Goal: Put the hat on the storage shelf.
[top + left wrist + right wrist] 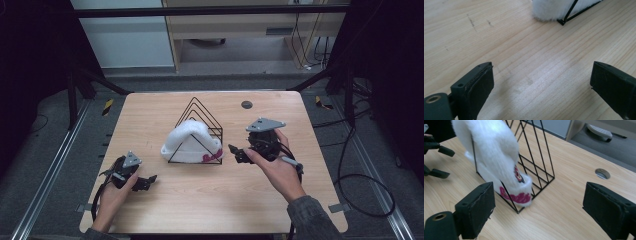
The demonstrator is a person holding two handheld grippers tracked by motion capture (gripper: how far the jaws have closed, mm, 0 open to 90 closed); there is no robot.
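While both tools sit low over the wooden table, neither one grips anything. The left gripper is held in the person's left hand, and its jaws stand spread wide apart; in the left gripper view only bare wood lies between the two black pads, and nothing touches them. Ahead of this gripper and a little to its right, well apart from the tips, lies the edge of the white fluffy hat with a corner of the black wire rack around it.

The right gripper, held in the right hand, is likewise released, its jaws set far apart with empty space between them. It points toward the rack from near its end, close to it but not touching. In the right gripper view the hat sits straight ahead, draped over and through the triangular wire frames, with its pink-lettered cuff resting down on the tabletop at the rack's nearest corner. Beyond the hat, on the far side from this gripper, the other gripper's open tips show. A round hole in the table lies ahead to the right of the right jaw.
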